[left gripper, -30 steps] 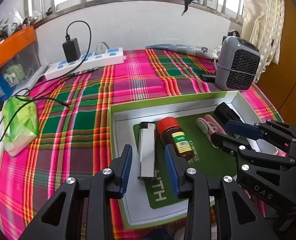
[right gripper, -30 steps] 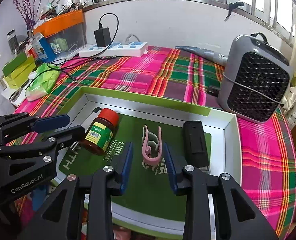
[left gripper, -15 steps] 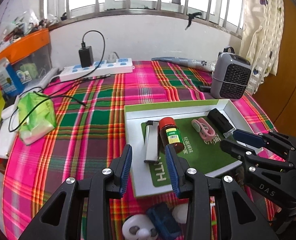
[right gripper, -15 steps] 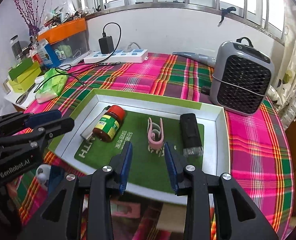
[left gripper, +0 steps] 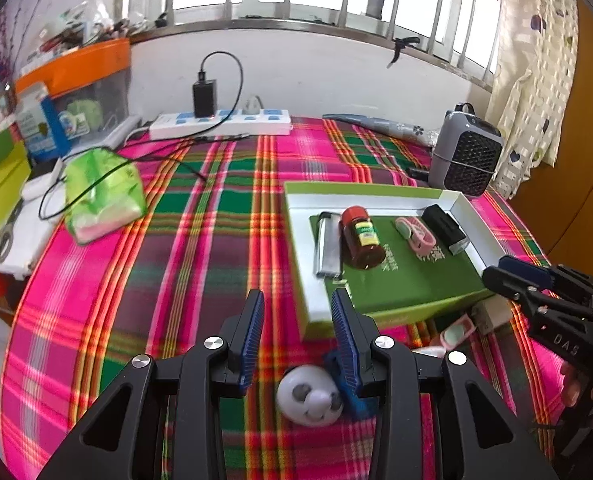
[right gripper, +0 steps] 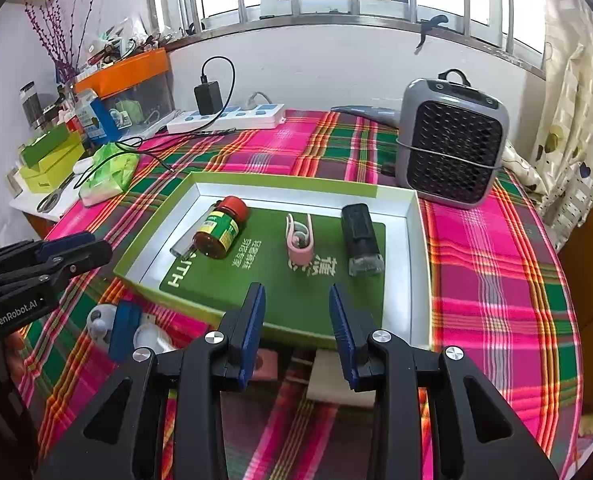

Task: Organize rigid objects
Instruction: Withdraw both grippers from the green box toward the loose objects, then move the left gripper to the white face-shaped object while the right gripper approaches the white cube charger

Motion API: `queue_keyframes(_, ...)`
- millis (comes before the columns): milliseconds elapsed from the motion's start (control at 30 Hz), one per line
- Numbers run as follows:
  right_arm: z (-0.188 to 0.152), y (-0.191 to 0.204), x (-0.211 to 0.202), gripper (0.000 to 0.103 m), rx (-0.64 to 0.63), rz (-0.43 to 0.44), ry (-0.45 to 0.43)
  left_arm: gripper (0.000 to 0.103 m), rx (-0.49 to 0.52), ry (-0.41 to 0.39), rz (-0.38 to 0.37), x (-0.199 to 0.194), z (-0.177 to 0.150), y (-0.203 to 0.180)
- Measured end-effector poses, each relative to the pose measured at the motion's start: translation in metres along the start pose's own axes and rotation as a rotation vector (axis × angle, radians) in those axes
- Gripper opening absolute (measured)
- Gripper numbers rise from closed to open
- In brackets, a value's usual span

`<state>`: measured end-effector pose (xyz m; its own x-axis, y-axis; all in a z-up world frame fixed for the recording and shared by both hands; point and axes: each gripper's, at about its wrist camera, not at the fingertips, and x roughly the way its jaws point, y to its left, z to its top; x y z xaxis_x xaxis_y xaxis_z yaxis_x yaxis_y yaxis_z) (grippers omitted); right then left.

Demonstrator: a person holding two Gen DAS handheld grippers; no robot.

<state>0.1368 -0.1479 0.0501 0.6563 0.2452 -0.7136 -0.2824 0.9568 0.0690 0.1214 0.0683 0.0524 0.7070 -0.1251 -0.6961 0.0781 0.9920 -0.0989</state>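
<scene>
Both claws hang above the near edge of the tabletop (left gripper: 200,240), which is covered in a pink-and-green plaid cloth. The left claw (left gripper: 297,334) is spread with nothing between its fingers; the right claw (right gripper: 297,330) is likewise spread and holds nothing.

A shallow green-rimmed tray (right gripper: 412,248) sits toward the right side of the tabletop. Inside it, from left to right, lie a silver lighter (left gripper: 327,246), a brown bottle with a red cap (right gripper: 220,228) on its side touching the lighter, a pink clip (right gripper: 299,240), and a black block (right gripper: 361,236) near the tray's right wall.

Outside the tray, by the near edge, a white round toy (left gripper: 310,394) lies just beside a blue piece (right gripper: 123,330). A grey fan heater (right gripper: 452,152) stands behind the tray's far right corner, and a white power strip (left gripper: 220,122) lies along the far edge.
</scene>
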Motion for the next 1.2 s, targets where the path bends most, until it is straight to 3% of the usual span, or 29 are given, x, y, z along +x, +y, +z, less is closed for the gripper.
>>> queue_keyframes(300, -0.024, -0.018, -0.018, 0.036, 0.058, -0.022, -0.01, 0.038, -0.073, -0.002, -0.014, -0.013, -0.026, 0.02)
queue_keyframes(367, -0.03, -0.025, -0.02, 0.05, 0.085, -0.03, -0.005, 0.038, -0.067, 0.001, -0.015, -0.014, -0.032, 0.02)
queue_keyframes(400, -0.033, -0.028, -0.021, 0.052, 0.093, -0.033, -0.003, 0.039, -0.063, 0.006, -0.016, -0.014, -0.034, 0.02)
queue_keyframes(733, -0.05, -0.033, -0.021, 0.052, 0.09, -0.029, 0.018, 0.04, -0.082, 0.044, -0.062, -0.017, -0.056, 0.023)
queue_keyframes(1200, -0.049, -0.024, -0.003, 0.052, 0.056, 0.08, 0.067, 0.041, -0.083, 0.081, -0.087, -0.013, -0.064, 0.02)
